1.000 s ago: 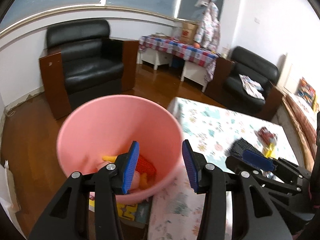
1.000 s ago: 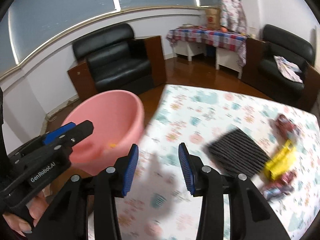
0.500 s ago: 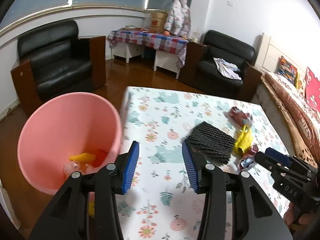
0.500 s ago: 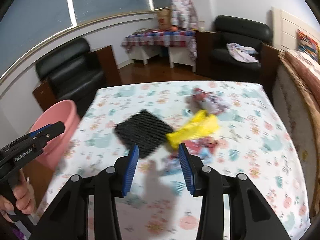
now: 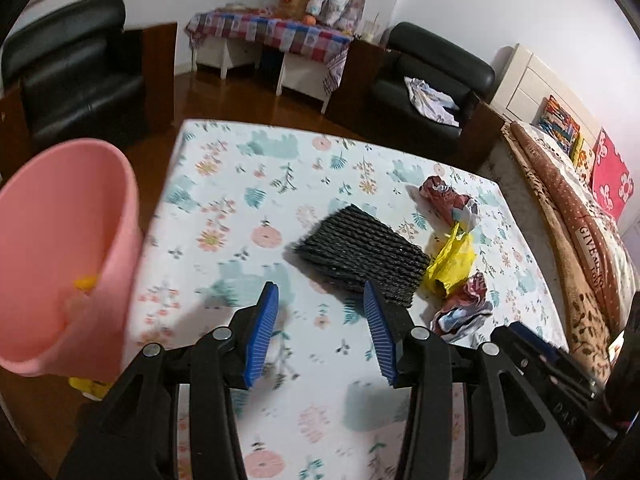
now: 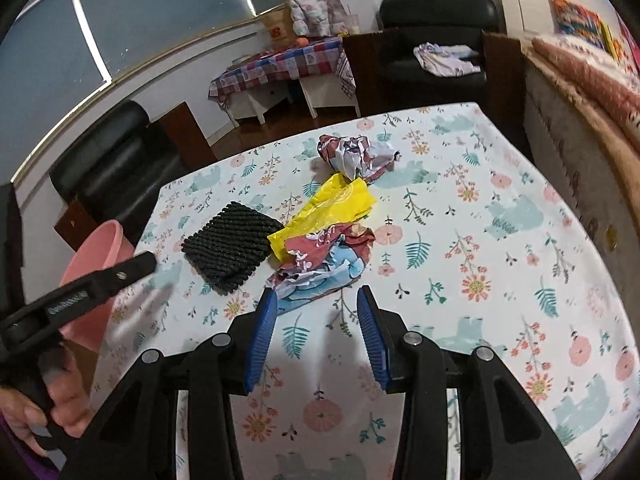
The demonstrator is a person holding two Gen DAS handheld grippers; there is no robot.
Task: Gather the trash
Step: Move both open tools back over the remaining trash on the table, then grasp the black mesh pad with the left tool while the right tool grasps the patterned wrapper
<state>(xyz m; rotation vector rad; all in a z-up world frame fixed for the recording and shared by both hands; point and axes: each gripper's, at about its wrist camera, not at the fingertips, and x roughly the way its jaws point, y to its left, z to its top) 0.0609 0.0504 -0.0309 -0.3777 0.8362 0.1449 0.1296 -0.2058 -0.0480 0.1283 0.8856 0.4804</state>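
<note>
Trash lies on the flowered tablecloth (image 5: 240, 208): a black ribbed mat (image 5: 360, 254) (image 6: 232, 246), a yellow plastic bag (image 5: 450, 262) (image 6: 328, 208), a crumpled red and blue wrapper (image 6: 324, 260) (image 5: 460, 310), and a second crumpled wrapper (image 6: 352, 154) (image 5: 444, 198) farther back. My left gripper (image 5: 320, 334) hovers open just short of the mat, nothing between its blue pads. My right gripper (image 6: 316, 336) stands open just short of the near wrapper, also empty. A pink bucket (image 5: 60, 256) (image 6: 96, 276) stands off the table's left edge with some trash inside.
Black armchairs (image 5: 76, 80) (image 6: 432, 40) stand beyond the table, with a checked side table (image 5: 272, 36) between them. A bed with a brown blanket (image 5: 572, 232) runs along the right. A hand (image 6: 44, 404) holds the left gripper at the right wrist view's lower left.
Both grippers swung right from the pink bucket to over the table and tilted down toward the trash. The bucket slid to the left edge of both views. Both stayed open and empty.
</note>
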